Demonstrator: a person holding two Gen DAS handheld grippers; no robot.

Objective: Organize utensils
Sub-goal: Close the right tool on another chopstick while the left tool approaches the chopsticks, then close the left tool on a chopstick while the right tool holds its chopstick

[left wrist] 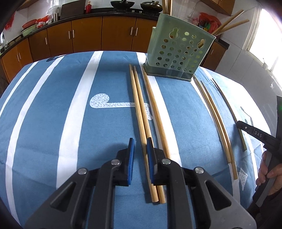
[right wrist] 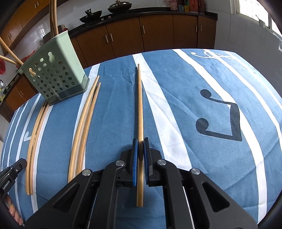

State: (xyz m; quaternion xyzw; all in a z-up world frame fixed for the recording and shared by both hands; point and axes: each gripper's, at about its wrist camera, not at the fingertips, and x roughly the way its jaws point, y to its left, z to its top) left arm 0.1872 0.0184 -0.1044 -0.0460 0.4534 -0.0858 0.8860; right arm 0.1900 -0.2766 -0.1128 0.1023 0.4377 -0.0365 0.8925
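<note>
A green perforated utensil holder (left wrist: 178, 52) stands at the far side of the blue striped cloth, with several chopsticks upright in it; it also shows in the right wrist view (right wrist: 54, 74). Three wooden chopsticks (left wrist: 141, 114) lie on the cloth before my left gripper (left wrist: 141, 146), which is open with one chopstick between its blue pads, hovering low. My right gripper (right wrist: 140, 146) is shut on a single chopstick (right wrist: 140, 114) that points away along the cloth. Two more chopsticks (right wrist: 84, 123) lie left of it.
The table carries a blue cloth with white stripes (left wrist: 52, 114). Brown kitchen cabinets (left wrist: 84, 35) run behind, with woks on the counter (left wrist: 121, 3). The right gripper's body and a hand show at the left view's right edge (left wrist: 264, 141). A window (left wrist: 264, 30) is at the right.
</note>
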